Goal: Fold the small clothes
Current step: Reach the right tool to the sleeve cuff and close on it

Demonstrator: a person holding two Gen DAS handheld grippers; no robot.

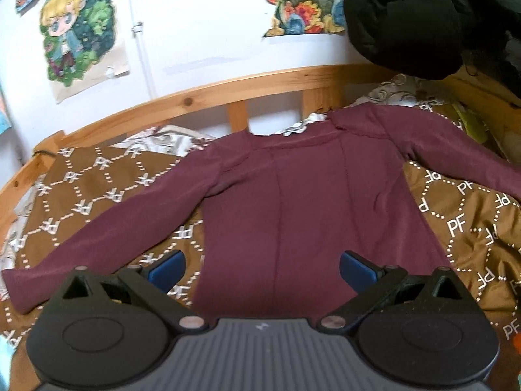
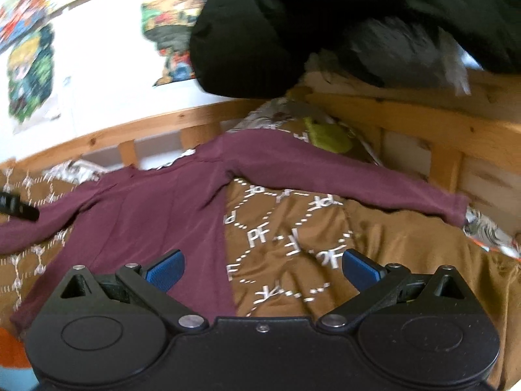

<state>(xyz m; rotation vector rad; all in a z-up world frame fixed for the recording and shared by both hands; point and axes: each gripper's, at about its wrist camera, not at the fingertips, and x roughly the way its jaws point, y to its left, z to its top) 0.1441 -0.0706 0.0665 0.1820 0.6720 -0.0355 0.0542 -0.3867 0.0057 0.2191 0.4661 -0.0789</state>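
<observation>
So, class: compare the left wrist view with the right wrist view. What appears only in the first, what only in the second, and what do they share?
Only the left wrist view shows the cuff of the shirt's other long sleeve and the open left gripper.

Only the right wrist view shows the far sleeve's cuff, a crumpled lime-green item and the open right gripper.

Both show the maroon long-sleeved shirt spread flat on the brown patterned bedspread, the wooden bed rail, and the bulky black garment.

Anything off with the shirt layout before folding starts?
Mostly fine: the maroon shirt lies flat on the brown blanket, sleeves spread. Only oddity: its collar end overhangs the blanket onto the patterned sheet by the bed rail.
</observation>
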